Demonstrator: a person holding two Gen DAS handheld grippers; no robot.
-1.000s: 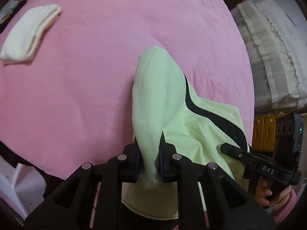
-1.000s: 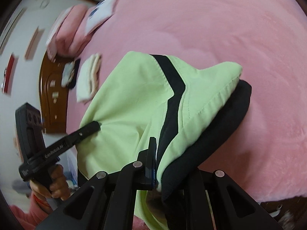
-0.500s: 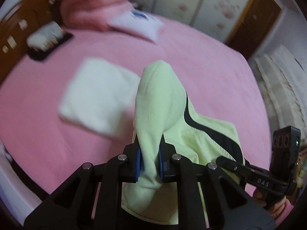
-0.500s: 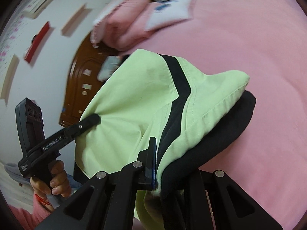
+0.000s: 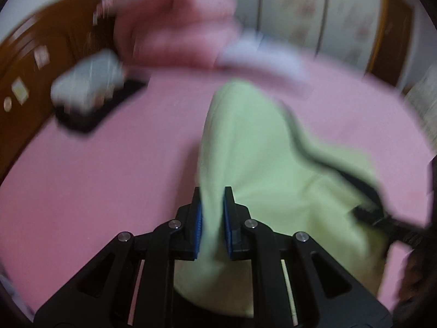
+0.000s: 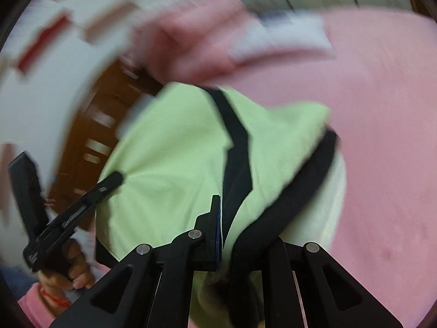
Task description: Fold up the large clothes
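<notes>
Lettering on the gripper handles blurred unreadable, lime-green garment (image 5: 245,147) over pink bed (image 5: 82,177), ridge running six to twelve o'clock, left gripper (image 5: 213,218) and right gripper (image 6: 226,229) both clamped on its fabric.

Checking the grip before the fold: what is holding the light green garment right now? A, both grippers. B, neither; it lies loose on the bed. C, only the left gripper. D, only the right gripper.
A: the left gripper and right gripper each pinch the green garment.

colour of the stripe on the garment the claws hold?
Black, a bent stripe across the light green fabric garment; clearest in the right wrist view.
</notes>
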